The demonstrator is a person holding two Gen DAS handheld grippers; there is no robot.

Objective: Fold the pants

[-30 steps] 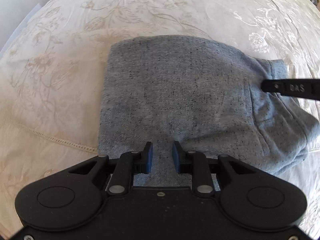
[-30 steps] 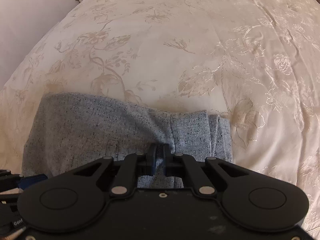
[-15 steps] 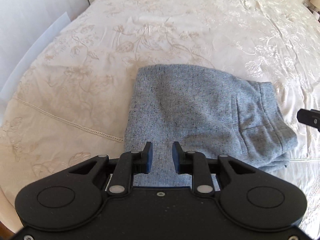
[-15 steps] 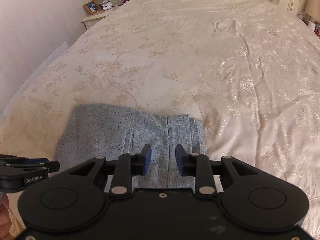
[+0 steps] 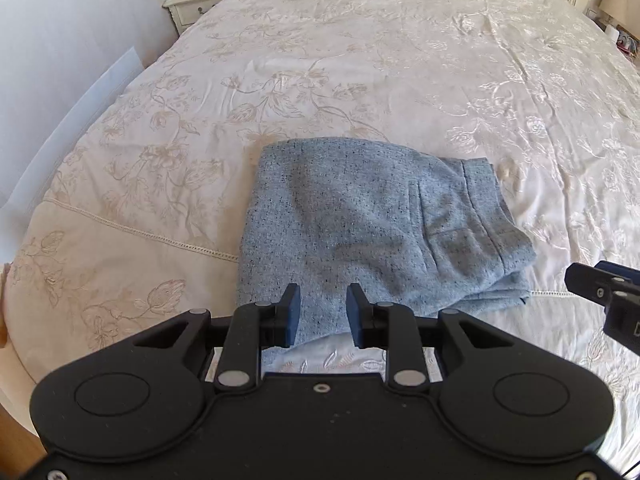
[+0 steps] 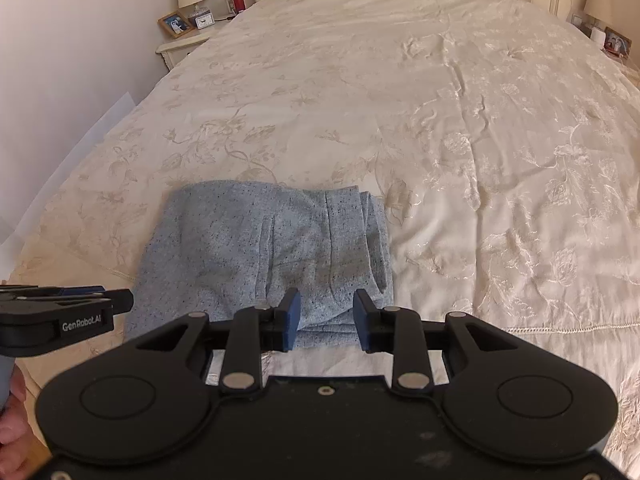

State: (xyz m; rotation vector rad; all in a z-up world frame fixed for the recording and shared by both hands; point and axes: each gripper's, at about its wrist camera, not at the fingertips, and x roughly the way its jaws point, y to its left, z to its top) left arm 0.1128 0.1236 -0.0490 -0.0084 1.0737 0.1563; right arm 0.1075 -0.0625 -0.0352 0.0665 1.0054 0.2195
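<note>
Now the grey-blue pants (image 5: 372,232) lie folded into a compact bundle near the foot of the bed (image 5: 360,60), resting on its cream floral bedspread (waistband end toward the right). The left tool (image 5: 319,318) hangs above the bundle's near edge, its jaws parting with nothing pinched between the blue pads (image 5: 292,316). The right tool (image 6: 324,318) hovers over the waistband side, likewise opening and empty. A nightstand (image 6: 180,46) with a picture frame (image 6: 175,24) stands beside the bed.
</note>
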